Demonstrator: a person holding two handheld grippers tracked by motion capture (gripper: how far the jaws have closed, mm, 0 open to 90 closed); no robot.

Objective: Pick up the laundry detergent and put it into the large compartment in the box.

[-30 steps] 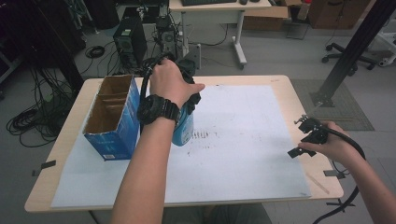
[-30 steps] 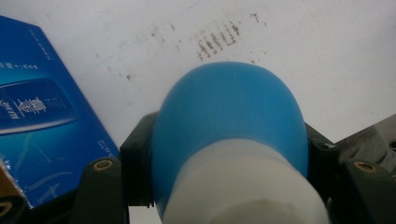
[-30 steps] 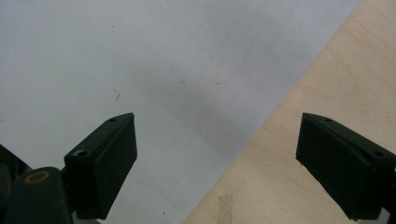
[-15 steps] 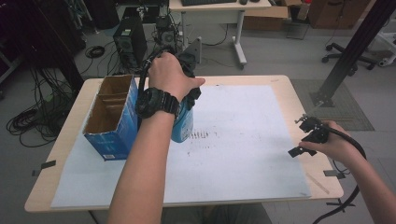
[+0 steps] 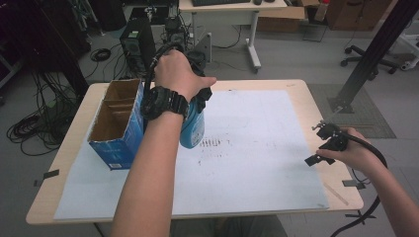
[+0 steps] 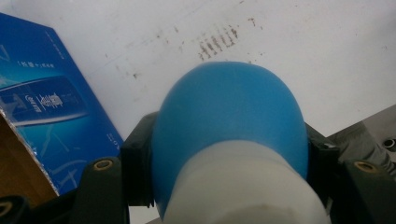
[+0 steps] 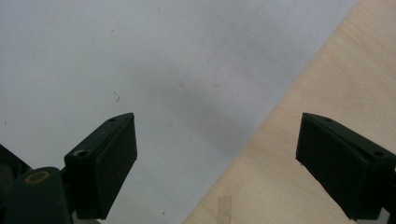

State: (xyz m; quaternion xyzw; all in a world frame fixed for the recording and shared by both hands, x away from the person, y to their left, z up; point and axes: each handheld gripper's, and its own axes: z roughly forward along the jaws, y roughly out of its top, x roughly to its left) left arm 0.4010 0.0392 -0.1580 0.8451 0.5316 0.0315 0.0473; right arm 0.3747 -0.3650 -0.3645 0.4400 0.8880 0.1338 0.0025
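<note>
A blue bottle (image 5: pixel 193 132) with a white neck hangs above the paper, just right of an open blue cardboard box (image 5: pixel 120 132). My left gripper (image 5: pixel 199 100) is shut on it, largely hidden under the hand and its black watch. In the left gripper view the two jaws press on both sides of the bottle (image 6: pixel 229 116), and the box (image 6: pixel 42 109) lies to the left. Held low over the table's right edge, my right gripper (image 5: pixel 321 144) is open. Nothing lies between its jaws in the right gripper view (image 7: pixel 217 158).
A white paper sheet (image 5: pixel 257 163) with dark smudges (image 5: pixel 213 143) covers most of the wooden table (image 5: pixel 316 103). Computer towers (image 5: pixel 137 42) and cables sit on the floor beyond the far edge. A second desk (image 5: pixel 232 10) stands behind.
My left hand has edged slightly up and away with the bottle still gripped. The right hand has kept still.
</note>
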